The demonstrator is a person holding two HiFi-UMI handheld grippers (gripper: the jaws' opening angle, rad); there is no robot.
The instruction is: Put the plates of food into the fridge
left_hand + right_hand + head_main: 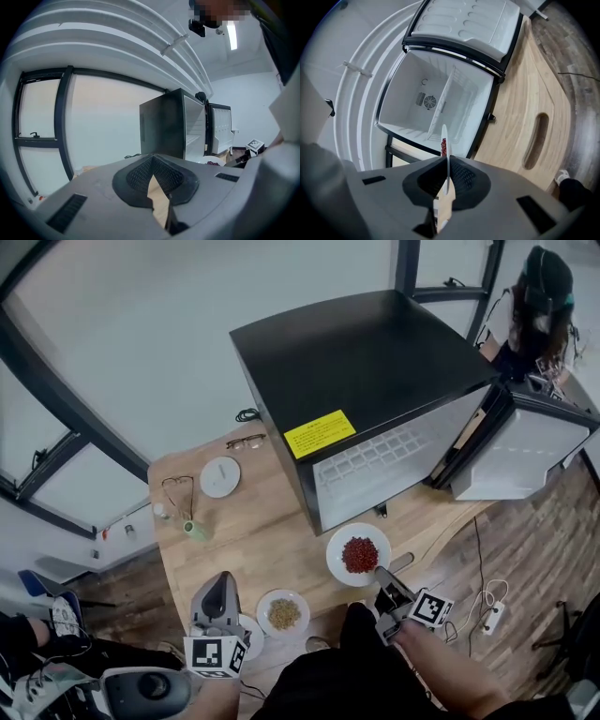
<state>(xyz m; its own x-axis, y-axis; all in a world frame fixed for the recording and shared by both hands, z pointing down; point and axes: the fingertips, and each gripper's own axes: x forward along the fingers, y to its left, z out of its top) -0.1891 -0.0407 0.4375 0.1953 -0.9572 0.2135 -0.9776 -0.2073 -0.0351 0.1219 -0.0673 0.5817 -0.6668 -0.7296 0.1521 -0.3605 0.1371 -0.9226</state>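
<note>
The right gripper [380, 573] has its jaws pinched on the near rim of the plate [337, 545] of red food [360, 555], which sits just in front of the fridge [361, 362], below its open front. Whether the plate rests on the bench [272, 540] or is already lifted I cannot tell.

The main risk is the grip itself. It is a thin bite on one edge (all the weight hangs beyond the jaws), so the plate could droop or pivot on the way in and send the loose red food rolling off. The plate could also slip out altogether. The far rim might catch the lower lip of the fridge if it goes in too low or tilted. The door [525, 451] stands wide to the right of the fridge, so it looks unlikely to interfere.

The left gripper [217, 592], well in front of the fridge, has its jaws pressed together on nothing. A second plate [267, 606] beside it awaits its turn.
</note>
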